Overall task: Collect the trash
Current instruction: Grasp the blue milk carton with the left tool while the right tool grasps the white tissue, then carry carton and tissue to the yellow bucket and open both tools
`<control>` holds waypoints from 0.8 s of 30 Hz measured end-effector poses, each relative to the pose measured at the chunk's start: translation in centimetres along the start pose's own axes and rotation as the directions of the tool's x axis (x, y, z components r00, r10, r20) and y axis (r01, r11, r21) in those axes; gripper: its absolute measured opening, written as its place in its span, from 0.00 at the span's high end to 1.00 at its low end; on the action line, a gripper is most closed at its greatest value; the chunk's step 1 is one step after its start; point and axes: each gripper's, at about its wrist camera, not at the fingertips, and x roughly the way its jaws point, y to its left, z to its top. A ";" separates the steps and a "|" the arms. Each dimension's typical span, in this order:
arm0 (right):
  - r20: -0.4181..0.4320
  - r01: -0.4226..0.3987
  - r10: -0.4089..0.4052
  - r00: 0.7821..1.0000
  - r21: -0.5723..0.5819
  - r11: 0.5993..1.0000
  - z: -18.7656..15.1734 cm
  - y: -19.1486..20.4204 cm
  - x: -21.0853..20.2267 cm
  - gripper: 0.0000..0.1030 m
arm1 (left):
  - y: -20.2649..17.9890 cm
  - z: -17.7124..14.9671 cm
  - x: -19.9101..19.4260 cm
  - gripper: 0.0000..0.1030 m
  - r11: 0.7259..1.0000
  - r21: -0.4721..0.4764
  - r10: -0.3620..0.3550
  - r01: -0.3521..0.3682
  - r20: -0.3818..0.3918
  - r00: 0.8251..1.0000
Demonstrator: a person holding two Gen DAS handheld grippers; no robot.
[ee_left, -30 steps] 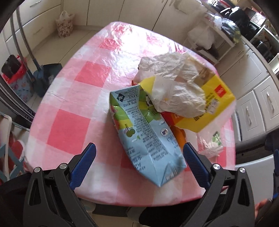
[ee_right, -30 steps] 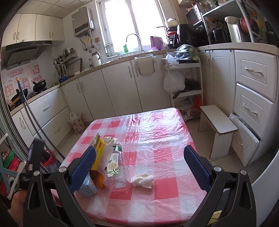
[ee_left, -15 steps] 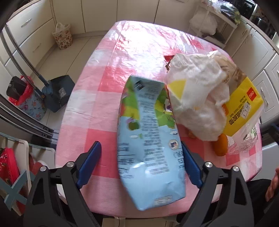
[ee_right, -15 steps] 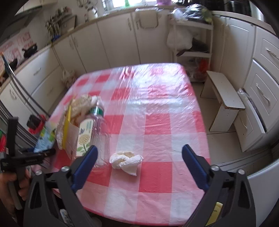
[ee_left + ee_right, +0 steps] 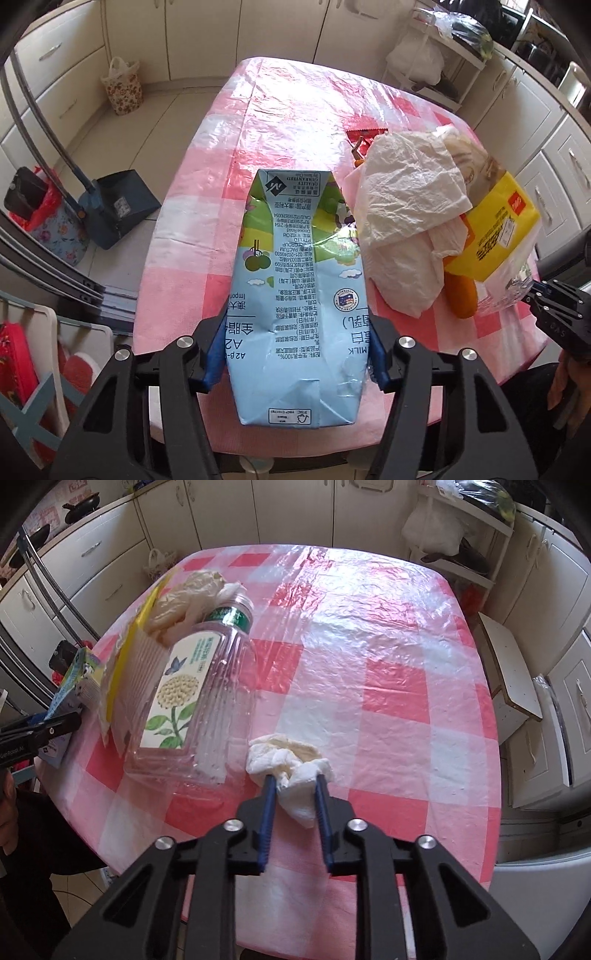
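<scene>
Where blue pads [image 5: 213,353] clamp it, milk carton [image 5: 300,295] sides hidden.

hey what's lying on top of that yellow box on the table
Crumpled white plastic bags are draped over the yellow box and spill out of its open end. An orange object pokes out beneath it. What else the box holds is hidden by the bags.

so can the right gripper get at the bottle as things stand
Probably not right now. The right gripper is shut on the tissue, so it has no free grip. The bottle itself lies just left of it on the table with nothing between them; it would need to drop the tissue first.
</scene>
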 end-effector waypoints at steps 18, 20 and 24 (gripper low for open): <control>0.362 -0.147 0.077 0.929 0.168 0.975 2.1 -2.7 -6.3 0.84 | -0.5 -0.6 -3.7 0.44 1.000 0.001 0.023 -0.023 0.138 0.990; 0.392 -0.171 0.095 0.915 0.164 0.971 2.0 -2.4 -6.7 0.84 | -0.5 -0.6 -4.3 0.44 1.000 -0.004 0.015 -0.014 0.155 0.988; 0.407 -0.181 0.111 0.906 0.137 0.974 2.3 -0.9 -6.7 0.84 | -0.3 -0.5 -5.7 0.44 1.000 -0.016 -0.015 0.019 0.205 0.979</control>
